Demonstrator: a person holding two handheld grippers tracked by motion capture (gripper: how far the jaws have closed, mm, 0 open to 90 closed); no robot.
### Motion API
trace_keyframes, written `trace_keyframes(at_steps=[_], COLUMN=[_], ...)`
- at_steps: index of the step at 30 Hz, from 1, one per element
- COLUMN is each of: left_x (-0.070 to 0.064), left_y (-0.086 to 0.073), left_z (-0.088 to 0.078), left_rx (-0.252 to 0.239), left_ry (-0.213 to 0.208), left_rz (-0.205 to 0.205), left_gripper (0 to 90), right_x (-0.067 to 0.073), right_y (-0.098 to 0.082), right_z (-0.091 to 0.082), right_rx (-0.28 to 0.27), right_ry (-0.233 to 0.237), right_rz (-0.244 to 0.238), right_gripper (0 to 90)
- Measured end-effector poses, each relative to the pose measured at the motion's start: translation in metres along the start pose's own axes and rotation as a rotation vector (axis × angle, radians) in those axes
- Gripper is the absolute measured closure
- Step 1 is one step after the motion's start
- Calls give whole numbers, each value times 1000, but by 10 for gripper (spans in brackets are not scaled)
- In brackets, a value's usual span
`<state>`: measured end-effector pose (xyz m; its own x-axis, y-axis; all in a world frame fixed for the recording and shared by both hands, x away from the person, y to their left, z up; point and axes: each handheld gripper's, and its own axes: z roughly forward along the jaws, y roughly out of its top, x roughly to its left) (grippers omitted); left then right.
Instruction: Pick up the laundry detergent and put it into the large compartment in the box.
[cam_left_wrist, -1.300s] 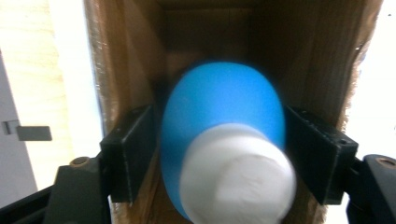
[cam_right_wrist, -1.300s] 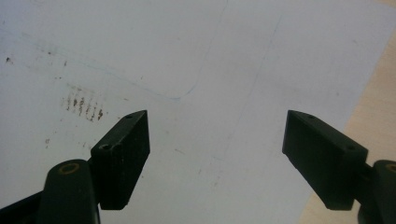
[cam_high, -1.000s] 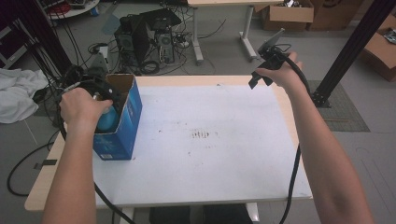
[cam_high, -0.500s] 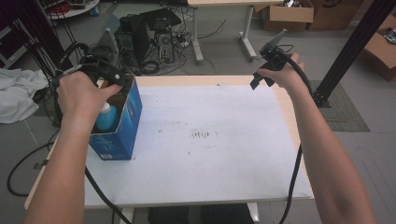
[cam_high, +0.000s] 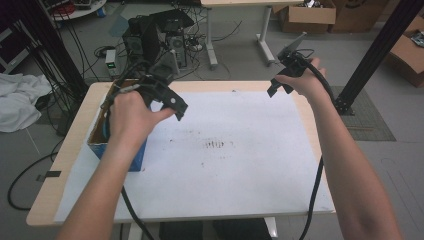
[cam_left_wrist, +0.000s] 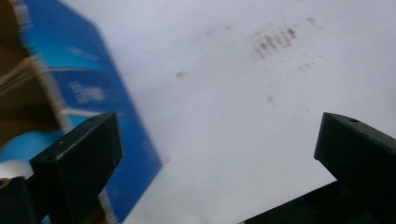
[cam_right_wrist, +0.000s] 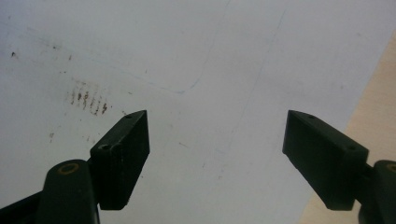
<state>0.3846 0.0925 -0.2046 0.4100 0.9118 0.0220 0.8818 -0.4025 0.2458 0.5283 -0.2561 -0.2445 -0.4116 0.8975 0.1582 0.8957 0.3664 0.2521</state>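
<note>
**Blue Roll Sits in the Box as We Pull the Left Gripper Clear**

We hold the left gripper (cam_high: 172, 102) just beside the blue cardboard box (cam_high: 131, 159), over the white sheet (cam_high: 240, 170) that covers the table (cam_high: 75, 145). Its jaws have just been opening and now stand wide apart with nothing between them. In the left gripper view, a light-blue roll-like object (cam_left_wrist: 28, 142) lies inside the box, at the box's open top; blur keeps us from naming it more closely. We hold the right gripper (cam_high: 279, 85) well apart from the box, above the sheet's far corner, its jaws likewise spread and empty over bare paper marked by a patch of dark smudges (cam_right_wrist: 88, 102). By our reading, the drop into the box is done: the object rests in the carton and neither gripper carries anything. No other loose item lies on the sheet near the box, so what is left appears to be little more than drawing the left hand away.
</note>
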Motion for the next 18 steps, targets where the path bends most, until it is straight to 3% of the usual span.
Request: trace_keyframes(at_steps=[8, 12, 18], left_x=[-35, -45, -51], left_y=[6, 8, 10], left_z=[38, 52, 58], left_rx=[36, 60, 72], left_ry=[-16, -7, -4], left_rz=[84, 106, 123], left_gripper=[1, 1, 1], right_x=[3, 3, 1], right_y=[-1, -2, -2], right_z=[4, 4, 4], right_rx=[8, 11, 10], right_ry=[-1, -1, -2], right_rz=[-1, -4, 0], right_gripper=[231, 232, 231])
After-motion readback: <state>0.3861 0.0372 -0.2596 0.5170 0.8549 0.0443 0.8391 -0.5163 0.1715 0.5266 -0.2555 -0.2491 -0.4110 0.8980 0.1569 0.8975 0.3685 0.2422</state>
